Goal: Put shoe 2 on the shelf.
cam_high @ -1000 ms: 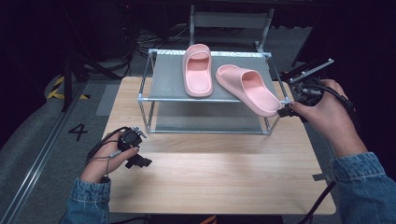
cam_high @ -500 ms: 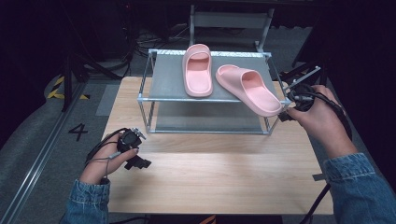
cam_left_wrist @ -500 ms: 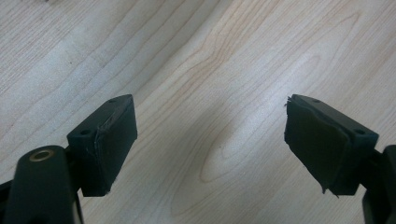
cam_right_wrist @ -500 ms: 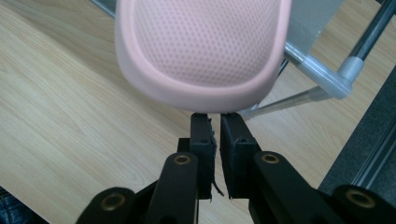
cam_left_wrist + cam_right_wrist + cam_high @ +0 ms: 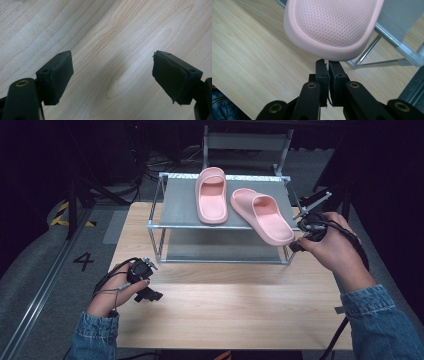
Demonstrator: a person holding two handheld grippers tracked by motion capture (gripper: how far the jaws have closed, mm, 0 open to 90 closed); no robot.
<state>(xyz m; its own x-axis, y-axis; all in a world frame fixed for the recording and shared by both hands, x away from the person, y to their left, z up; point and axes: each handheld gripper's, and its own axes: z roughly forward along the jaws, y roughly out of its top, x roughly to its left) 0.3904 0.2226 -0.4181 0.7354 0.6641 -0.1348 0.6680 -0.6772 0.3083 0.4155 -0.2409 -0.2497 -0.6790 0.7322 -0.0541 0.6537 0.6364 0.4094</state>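
Right gripper (image 5: 328,65) crept toward slipper heel, jaws just closing, now pressed together, nothing visibly pinched. Right slipper (image 5: 262,215) overhung rack (image 5: 225,226) edge at 4 o'clock. Left gripper (image 5: 112,75) spread, idle over table (image 5: 225,310). Step: approaching heel. Next: reopen, clamp heel rim.

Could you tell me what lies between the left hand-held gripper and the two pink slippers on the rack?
In the high view, bare wooden tabletop and the rack's front rail separate the left hand-held gripper from the pink slippers.
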